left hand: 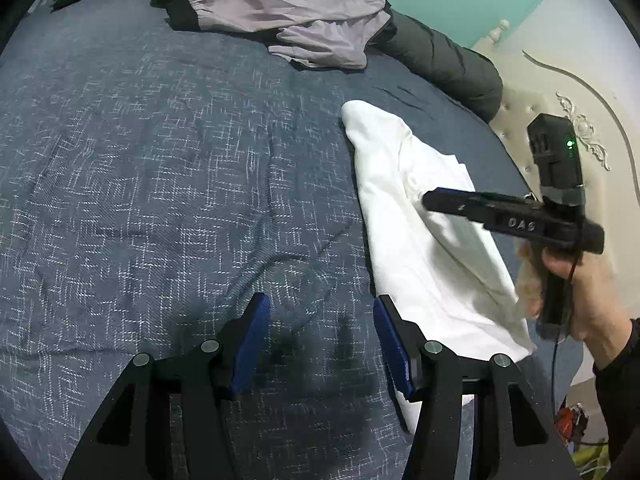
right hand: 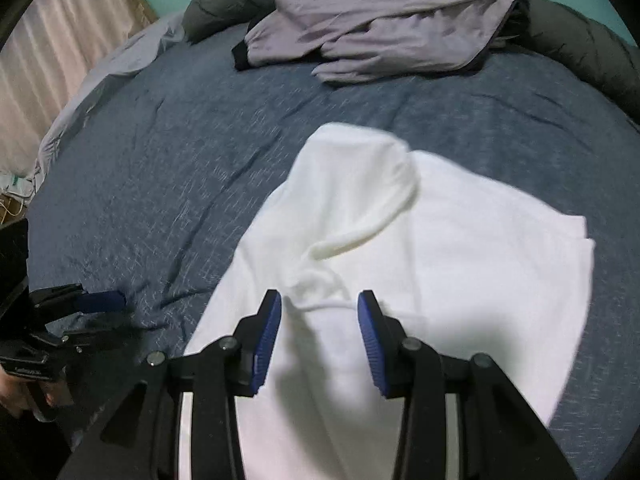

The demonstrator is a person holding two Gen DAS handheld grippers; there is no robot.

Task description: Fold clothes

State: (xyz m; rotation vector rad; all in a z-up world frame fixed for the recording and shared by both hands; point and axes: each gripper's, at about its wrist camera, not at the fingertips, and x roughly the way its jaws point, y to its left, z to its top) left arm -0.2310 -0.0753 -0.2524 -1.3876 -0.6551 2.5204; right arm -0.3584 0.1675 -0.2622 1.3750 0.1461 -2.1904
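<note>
Plain white garment (right hand: 420, 240) at centre; blue bedcover (left hand: 160, 160) flecked with pale crosshatch underneath. Lilac-grey clothing (right hand: 384, 24) with black trim at twelve o'clock, dark grey quilted roll (left hand: 444, 56) behind. Black grippers, blue pads (right hand: 266, 344).

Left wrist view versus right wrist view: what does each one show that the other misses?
Only the left wrist view shows the cream headboard and the hand holding the right gripper, seen side-on over the white garment. Only the right wrist view shows the pale curtain and the garment's full spread, with the left gripper off to its side. Both show the blue bedspread, the grey jacket and open fingers holding nothing.
</note>
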